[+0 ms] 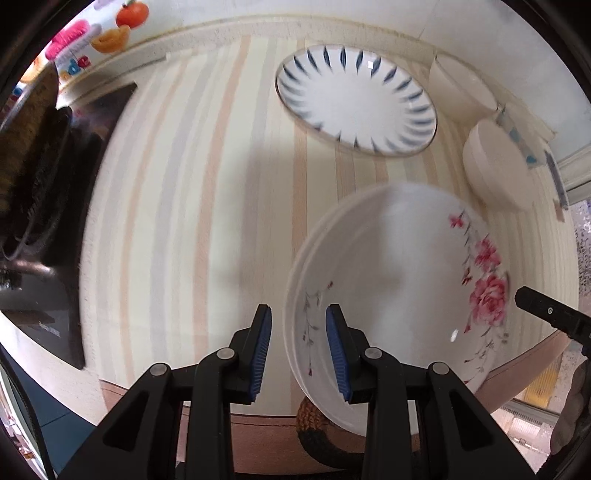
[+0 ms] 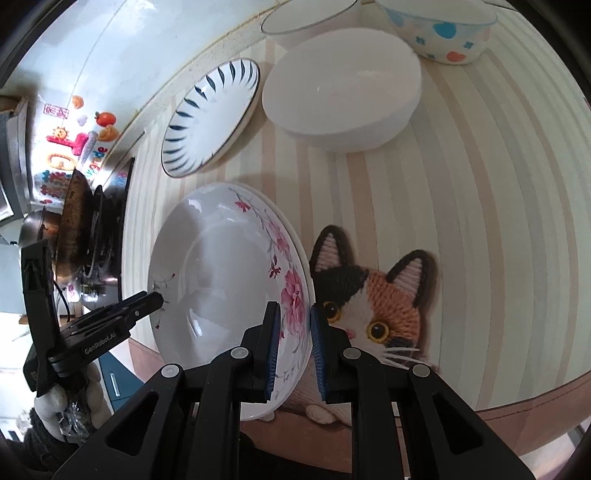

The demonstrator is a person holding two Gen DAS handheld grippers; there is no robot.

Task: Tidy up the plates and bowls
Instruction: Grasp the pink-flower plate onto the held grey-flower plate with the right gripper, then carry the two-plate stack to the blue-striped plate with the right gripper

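Right wrist view: right gripper (image 2: 293,334) fingers clamped narrow on the rim of the floral plate (image 2: 221,295), blue pads on both sides of the rim. Plate is tilted, over the near edge of the striped surface (image 2: 480,221), w/ a knitted cat mat (image 2: 384,306) just behind it. Left gripper (image 2: 147,301) meets the plate's opposite rim, held by a gloved hand (image 2: 66,402). Left wrist view: left gripper (image 1: 298,349) fingers narrow around that rim, though contact on the outer pad is unclear; right gripper tip (image 1: 535,306) at far rim. Farther back: blue-striped plate (image 2: 210,118), beside it a white bowl (image 2: 343,92), then a spotted bowl (image 2: 439,33) and a clear-rimmed bowl (image 2: 310,16). Dark stove w/ pan (image 2: 74,229) at left.
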